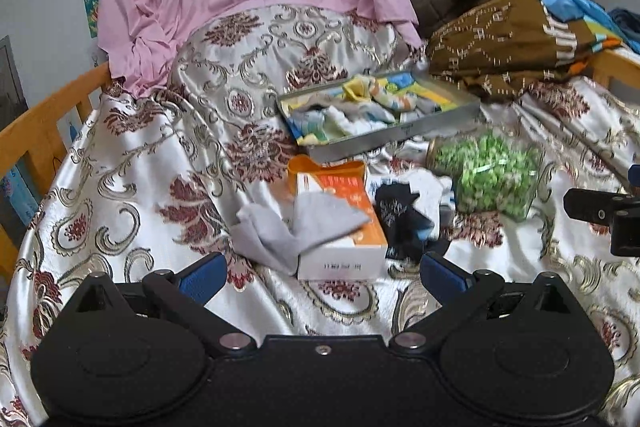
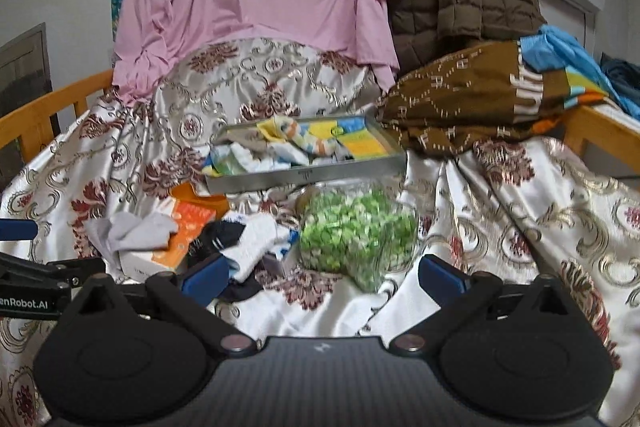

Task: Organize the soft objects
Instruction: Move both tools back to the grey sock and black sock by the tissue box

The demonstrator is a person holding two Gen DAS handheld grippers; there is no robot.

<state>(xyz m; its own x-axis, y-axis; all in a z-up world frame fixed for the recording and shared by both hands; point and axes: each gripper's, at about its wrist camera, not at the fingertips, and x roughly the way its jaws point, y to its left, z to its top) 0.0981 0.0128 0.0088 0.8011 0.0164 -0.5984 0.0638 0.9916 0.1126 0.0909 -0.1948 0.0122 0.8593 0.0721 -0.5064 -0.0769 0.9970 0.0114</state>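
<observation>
1. Left gripper (image 1: 320, 273), right gripper (image 2: 322, 273): both spread wide and empty as I hold them low over the bed (image 1: 132, 163).
2. Grey sock (image 1: 304, 223), 12 o'clock of my left gripper, draped on the orange box (image 1: 340, 203); a pinch might drag the box along.
3. Black-and-white socks (image 2: 244, 243), 11 o'clock of my right gripper, touching the bag of green pieces (image 2: 356, 231); risk of snagging it.
4. Grey tray (image 1: 400, 133) of socks, farthest; sloped bedcover may tip it.

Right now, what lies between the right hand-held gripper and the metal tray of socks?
In the right wrist view, the jar of green candies lies on the bedspread between the open right hand-held gripper and the metal tray.
</observation>
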